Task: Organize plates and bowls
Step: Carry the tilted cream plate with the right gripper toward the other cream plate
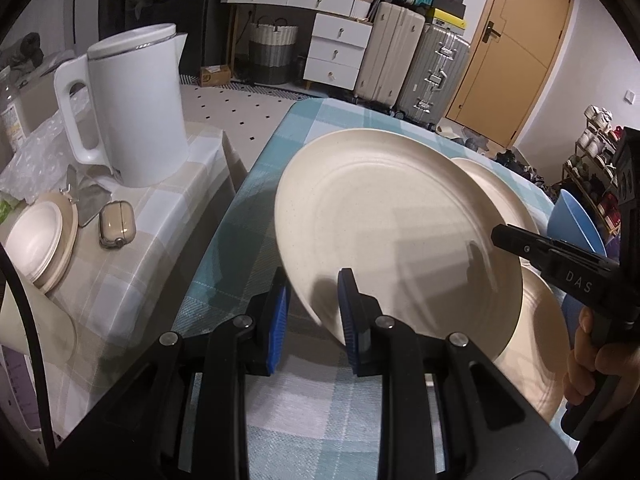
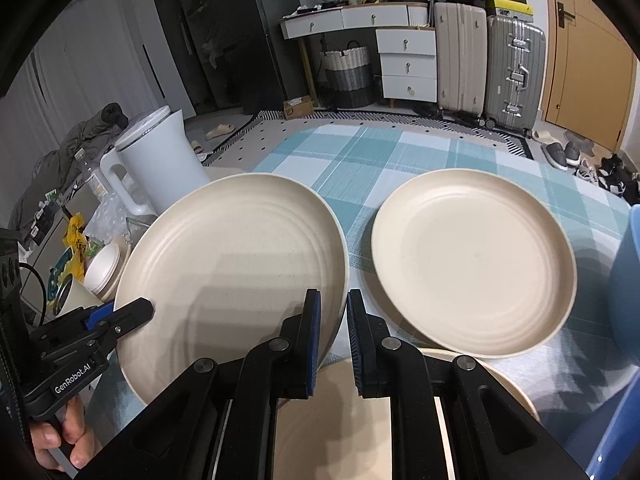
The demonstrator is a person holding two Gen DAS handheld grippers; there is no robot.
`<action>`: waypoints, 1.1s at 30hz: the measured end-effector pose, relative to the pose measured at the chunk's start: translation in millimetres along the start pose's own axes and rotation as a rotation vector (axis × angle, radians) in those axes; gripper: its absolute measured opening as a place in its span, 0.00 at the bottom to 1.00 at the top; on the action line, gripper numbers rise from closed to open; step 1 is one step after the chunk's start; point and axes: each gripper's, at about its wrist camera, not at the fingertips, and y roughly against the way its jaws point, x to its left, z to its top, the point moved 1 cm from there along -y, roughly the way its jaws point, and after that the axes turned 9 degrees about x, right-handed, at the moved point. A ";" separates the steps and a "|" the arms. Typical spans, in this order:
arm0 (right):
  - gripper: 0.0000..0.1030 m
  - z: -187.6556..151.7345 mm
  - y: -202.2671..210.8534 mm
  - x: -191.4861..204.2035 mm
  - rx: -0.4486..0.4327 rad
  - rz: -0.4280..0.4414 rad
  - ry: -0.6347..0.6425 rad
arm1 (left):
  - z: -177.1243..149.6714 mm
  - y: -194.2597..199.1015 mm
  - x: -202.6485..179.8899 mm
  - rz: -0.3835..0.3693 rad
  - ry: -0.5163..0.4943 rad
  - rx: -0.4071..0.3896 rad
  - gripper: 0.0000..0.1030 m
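Observation:
A cream plate (image 1: 392, 224) is lifted and tilted above the checked table. My left gripper (image 1: 314, 312) straddles its near rim with the blue pads close on each side. My right gripper (image 2: 334, 336) holds the same plate (image 2: 232, 272) at its opposite rim, with the jaws closed on the edge. A second cream plate (image 2: 472, 260) lies flat on the cloth to the right. A third cream plate (image 2: 348, 420) sits under my right gripper; it also shows in the left wrist view (image 1: 540, 344). A blue bowl (image 1: 576, 220) stands at the right.
A white kettle (image 1: 132, 108) stands on the side table to the left, with an earbud case (image 1: 117, 225) and small stacked cream dishes (image 1: 40, 236) near it. Suitcases, drawers and a door lie beyond the teal checked tablecloth (image 2: 360, 152).

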 end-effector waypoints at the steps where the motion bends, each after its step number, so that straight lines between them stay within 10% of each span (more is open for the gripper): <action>1: 0.14 -1.1 2.9 -0.8 -0.003 -0.003 -0.002 | -0.3 2.8 -2.3 -0.004 -0.003 -0.004 0.21; 33: 0.14 -73.1 93.3 -55.3 -0.060 -0.104 -0.173 | -26.5 36.6 -102.1 -0.078 -0.226 0.012 0.21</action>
